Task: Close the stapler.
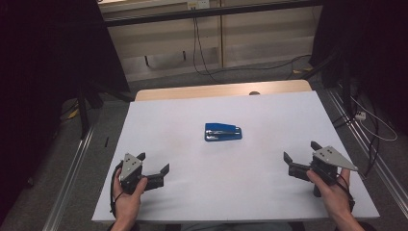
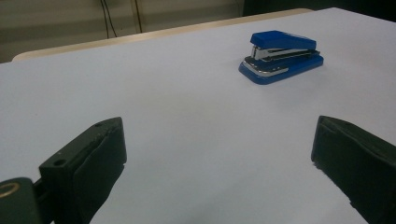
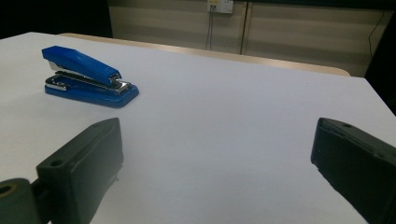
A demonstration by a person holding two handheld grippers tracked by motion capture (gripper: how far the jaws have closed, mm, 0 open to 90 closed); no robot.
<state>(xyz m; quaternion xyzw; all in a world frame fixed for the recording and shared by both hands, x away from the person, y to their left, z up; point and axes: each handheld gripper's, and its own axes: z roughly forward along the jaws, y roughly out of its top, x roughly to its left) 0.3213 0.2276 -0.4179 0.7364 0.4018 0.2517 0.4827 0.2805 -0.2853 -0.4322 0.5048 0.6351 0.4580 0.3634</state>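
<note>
Blue plastic and bright metal mark the one thing on the board: a small blue stapler with a chrome magazine, lying flat and shut on the white tabletop, well ahead of both sets of jaws.

At left, my left gripper rests low over the near edge, jaws spread wide with nothing between them; in the left gripper view the stapler sits ahead and off toward the right-hand jaw, well apart. At right, my right gripper mirrors it, jaws likewise wide and empty; in the right gripper view the stapler lies ahead and beyond the left-hand jaw, its hinged back end nearer that side.

I judge this the approach step, with nothing yet grasped. The next move calls for carrying one gripper forward and inward until its jaws straddle the stapler across the narrow width, then closing on the base, not on the sprung top arm, which could give under pressure.

Nothing stands between either gripper and the stapler. Past the far edge runs a pale wooden strip of the desk; beyond it, black cables hang against a beige wall panel, clear of the work.
</note>
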